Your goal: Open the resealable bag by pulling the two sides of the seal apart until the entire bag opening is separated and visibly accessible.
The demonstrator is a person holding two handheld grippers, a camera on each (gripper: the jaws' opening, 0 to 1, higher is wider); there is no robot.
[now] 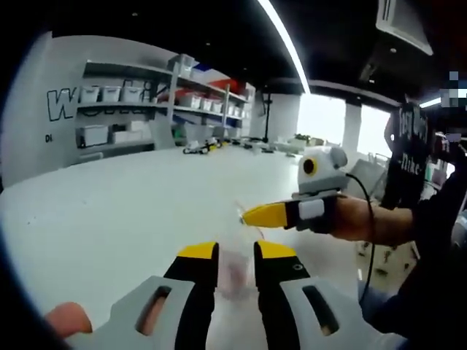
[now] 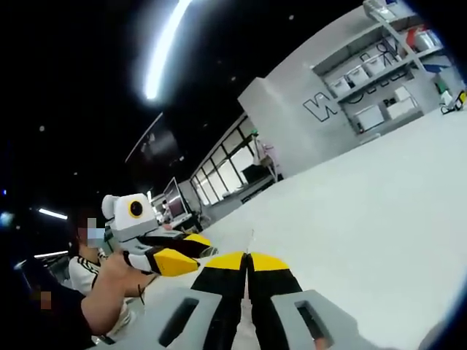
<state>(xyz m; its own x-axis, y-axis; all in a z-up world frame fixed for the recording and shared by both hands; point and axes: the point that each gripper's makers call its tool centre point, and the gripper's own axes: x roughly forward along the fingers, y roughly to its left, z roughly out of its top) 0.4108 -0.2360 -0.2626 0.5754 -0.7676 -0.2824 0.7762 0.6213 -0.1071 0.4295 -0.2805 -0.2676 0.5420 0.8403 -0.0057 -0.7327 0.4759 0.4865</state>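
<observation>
My left gripper point(image 1: 236, 251) pinches the clear bag point(image 1: 235, 257) over the table point(image 1: 109, 211); my right gripper point(image 2: 246, 257) clamps its edge.

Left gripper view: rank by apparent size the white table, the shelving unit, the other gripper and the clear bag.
1. white table
2. shelving unit
3. right gripper, though nearness inflates it
4. clear bag: transparent and blurred between the left gripper jaws, so its extent is unsure

Clear film, matt plastic

I see a thin transparent plastic bag point(image 1: 237, 266), a smooth matt white table point(image 1: 131, 211), and matt yellow-tipped left gripper point(image 1: 236, 251) plastic.
</observation>
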